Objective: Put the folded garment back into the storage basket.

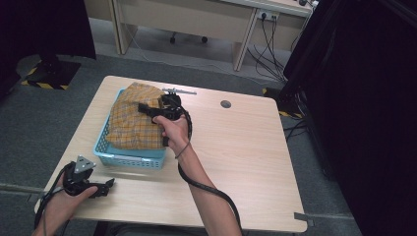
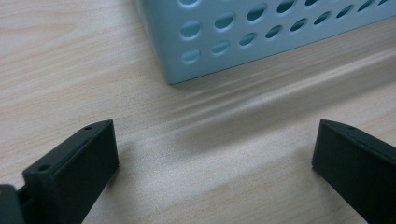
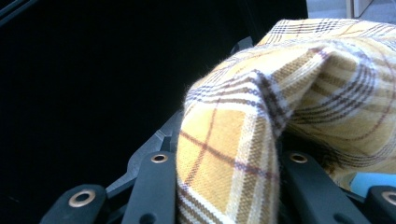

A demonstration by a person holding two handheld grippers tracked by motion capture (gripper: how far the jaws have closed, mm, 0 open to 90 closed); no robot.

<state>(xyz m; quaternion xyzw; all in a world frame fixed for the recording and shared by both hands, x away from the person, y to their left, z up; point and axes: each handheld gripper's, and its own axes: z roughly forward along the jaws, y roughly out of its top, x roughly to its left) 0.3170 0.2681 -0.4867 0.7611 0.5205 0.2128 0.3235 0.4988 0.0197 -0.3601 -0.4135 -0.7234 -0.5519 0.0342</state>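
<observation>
Two grippers are at work over a pale wooden table (image 1: 236, 147). In the high view the right gripper (image 1: 147, 109) reaches over a light blue perforated basket (image 1: 129, 158) and is clamped on a yellow plaid cloth (image 1: 133, 123) that is heaped in the basket and rises above its rim. The right gripper view confirms the hold: a thick fold of the plaid cloth (image 3: 224, 158) runs down between the two black jaws, which press against it on either side, with more of the cloth bunched up to the right. The left gripper (image 1: 105, 187) rests low near the table's front left corner, just in front of the basket and apart from it. Its own view shows its jaws spread wide with bare wood between them, and the basket's holed corner (image 2: 224, 37) a little ahead, not touching either jaw. The basket sits on the left half of the table, its left side near the table's left edge. The right half of the tabletop is open surface, broken by a small round cable hole (image 1: 225, 104) near the far edge. A thin metal rod-like item (image 1: 179, 90) lies just beyond the basket's far right corner; what it is cannot be told. The right forearm (image 1: 206, 191) crosses the middle of the table from the near edge.
</observation>
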